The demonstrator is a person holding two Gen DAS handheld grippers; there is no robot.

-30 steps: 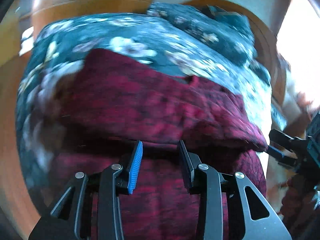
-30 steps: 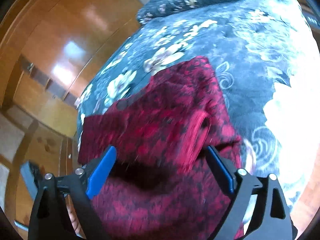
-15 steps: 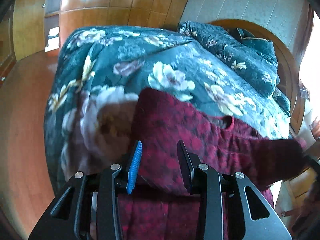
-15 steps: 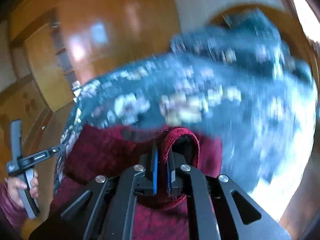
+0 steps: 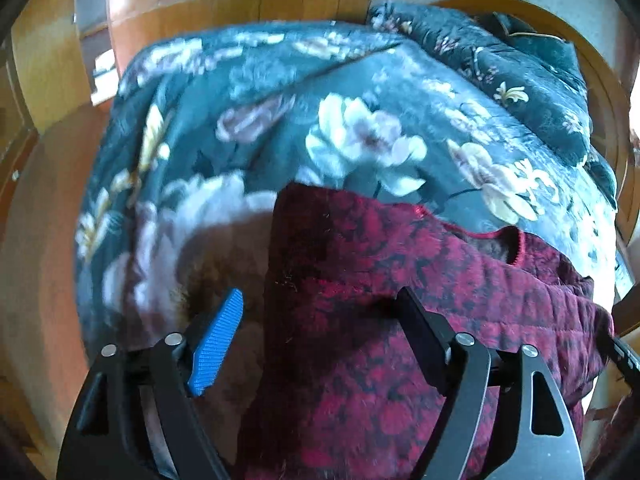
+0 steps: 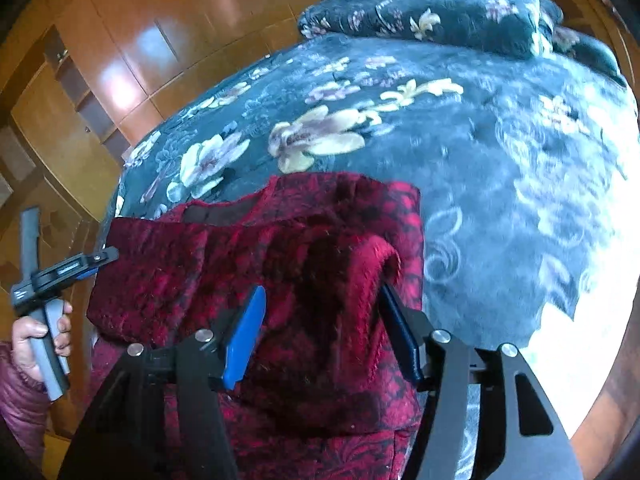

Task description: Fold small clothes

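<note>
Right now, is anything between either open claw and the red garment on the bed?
Nothing visible. The left claw and right claw both hang open right over the red garment, which lies alone on the floral bedspread.

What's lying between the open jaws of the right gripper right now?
In the right wrist view, a raised fold of the red garment sits between the open jaws of the right gripper, with more of it underneath.

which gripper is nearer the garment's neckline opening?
Hard to call. The neckline lies ahead-right of the left gripper and ahead-left of the right gripper, both open over the red garment.
</note>
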